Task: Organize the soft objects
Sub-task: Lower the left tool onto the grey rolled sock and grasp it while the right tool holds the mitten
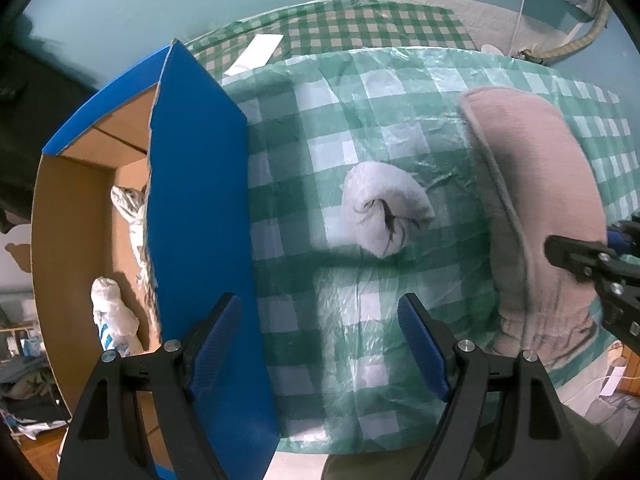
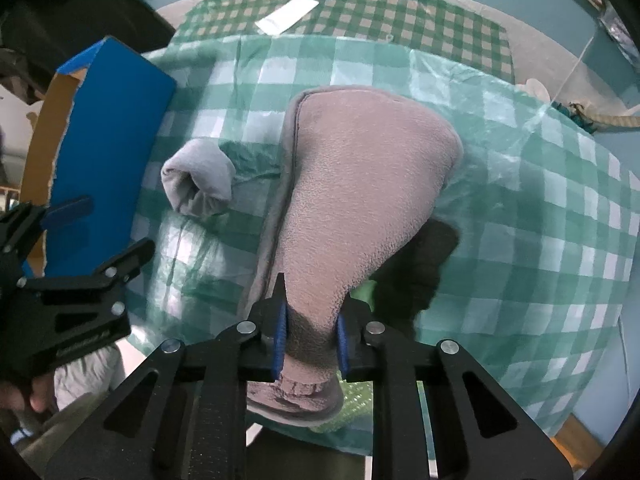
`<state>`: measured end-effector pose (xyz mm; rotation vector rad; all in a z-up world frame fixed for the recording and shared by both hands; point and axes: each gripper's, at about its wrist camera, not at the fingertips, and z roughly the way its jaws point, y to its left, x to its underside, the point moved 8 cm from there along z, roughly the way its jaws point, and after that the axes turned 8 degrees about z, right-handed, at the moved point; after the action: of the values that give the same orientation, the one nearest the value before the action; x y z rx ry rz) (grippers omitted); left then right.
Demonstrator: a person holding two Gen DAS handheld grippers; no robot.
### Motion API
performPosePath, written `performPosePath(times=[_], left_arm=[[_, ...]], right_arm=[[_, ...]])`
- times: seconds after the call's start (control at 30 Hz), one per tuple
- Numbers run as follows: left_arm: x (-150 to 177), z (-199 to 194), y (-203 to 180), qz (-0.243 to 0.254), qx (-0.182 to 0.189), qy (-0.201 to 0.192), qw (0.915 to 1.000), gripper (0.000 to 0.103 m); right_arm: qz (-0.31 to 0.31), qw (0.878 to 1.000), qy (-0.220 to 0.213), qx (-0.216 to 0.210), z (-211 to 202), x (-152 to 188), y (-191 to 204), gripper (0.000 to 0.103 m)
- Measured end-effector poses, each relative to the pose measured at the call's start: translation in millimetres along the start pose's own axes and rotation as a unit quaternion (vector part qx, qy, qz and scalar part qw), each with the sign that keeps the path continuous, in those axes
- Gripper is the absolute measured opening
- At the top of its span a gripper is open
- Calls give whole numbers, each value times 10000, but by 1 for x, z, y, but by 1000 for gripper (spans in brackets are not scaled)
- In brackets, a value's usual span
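A pinkish-grey fleece cloth [image 2: 360,184] lies bunched on the green checked table cover [image 2: 520,240]. My right gripper [image 2: 311,336] is shut on its near end, the blue pads pinching the fabric from both sides. In the left wrist view the same fleece cloth [image 1: 536,200] rises at the right with the right gripper [image 1: 580,260] at its edge. A rolled light grey sock [image 1: 386,216] rests at mid-table, also seen in the right view as the sock [image 2: 198,178]. My left gripper [image 1: 320,344] hangs open above the cover beside the box, holding nothing.
A blue cardboard box [image 1: 200,208] with a brown inside stands open at the table's left edge; white soft items [image 1: 114,312] lie in it. A white paper slip [image 1: 256,52] lies on the far checked cloth. A cable [image 1: 576,46] runs at the far right.
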<state>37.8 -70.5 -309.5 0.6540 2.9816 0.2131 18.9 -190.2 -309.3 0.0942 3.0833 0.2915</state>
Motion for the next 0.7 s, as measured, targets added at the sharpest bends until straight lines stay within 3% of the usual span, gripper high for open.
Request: performPosePath(times=[0.2,0.7], left_arm=[[-15,4,-1,-136,178,10,9997,82],[-45,17,-21,164,293,95,9994,87]], right_arm=[[93,9999,-122,-37,-17,-1,-14,19],[536,9982,-248,-103,-33,-4,-66,19]])
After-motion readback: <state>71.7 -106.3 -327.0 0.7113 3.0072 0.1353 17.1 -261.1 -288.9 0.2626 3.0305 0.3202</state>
